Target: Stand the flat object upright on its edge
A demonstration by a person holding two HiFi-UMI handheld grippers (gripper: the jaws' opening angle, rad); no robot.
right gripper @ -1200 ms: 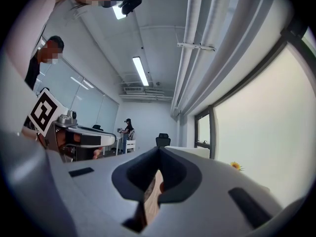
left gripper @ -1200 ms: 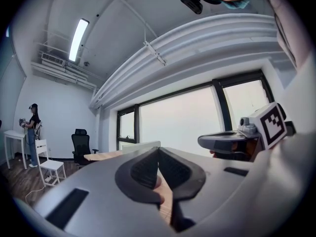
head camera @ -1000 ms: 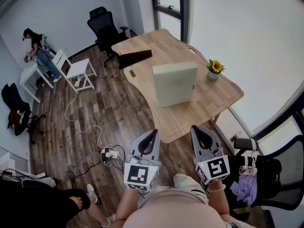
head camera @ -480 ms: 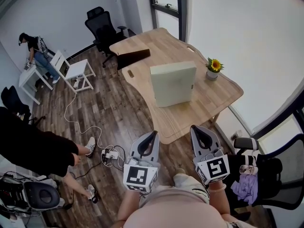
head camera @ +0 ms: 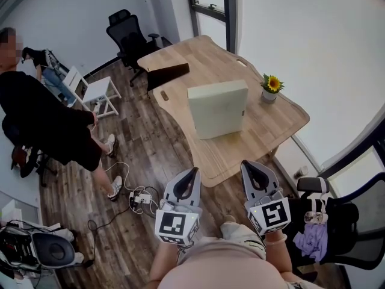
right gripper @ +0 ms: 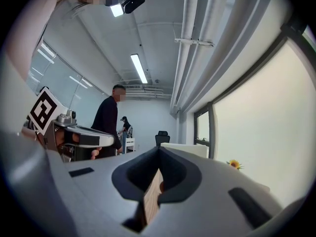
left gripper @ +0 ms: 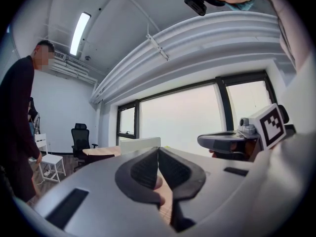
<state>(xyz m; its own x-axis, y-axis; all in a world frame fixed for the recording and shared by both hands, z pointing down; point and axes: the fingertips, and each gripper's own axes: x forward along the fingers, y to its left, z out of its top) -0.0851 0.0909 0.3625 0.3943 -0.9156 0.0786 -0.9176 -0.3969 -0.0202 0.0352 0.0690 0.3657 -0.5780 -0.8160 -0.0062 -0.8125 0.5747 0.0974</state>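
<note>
My two pairs of jaws are both pressed together, with nothing pinched in either. I hold my left gripper (head camera: 194,170) and right gripper (head camera: 248,163) side by side in front of my body. Both are level, a gap apart, and their tips point at the table (head camera: 283,122). Neither touches anything. The right one sits by the table's near edge and the left one hangs over the floor (head camera: 150,143) just off the near corner.

The floor to my left is mostly open plank. A person (head camera: 48,125) stands there, well apart from me. A black chair (head camera: 355,221) sits close on my right, beside the right gripper.

The slab (head camera: 218,108) stands upright on its bottom edge near the middle of the table, with its broad pale face turned toward me, well apart from both grippers. Bare wood runs from its foot to the near edge, and there is free tabletop on either side of it.

A dark board (head camera: 168,74) lies at the far left edge of the table, apart from the slab. A power strip (head camera: 139,196) with its cable lies on the floor just left of my left gripper. A sunflower pot (head camera: 271,88) stands to the right of the slab, near it but not touching.

In each gripper view the dark pads meet in a closed seam, and I can see only table wood below them.
</note>
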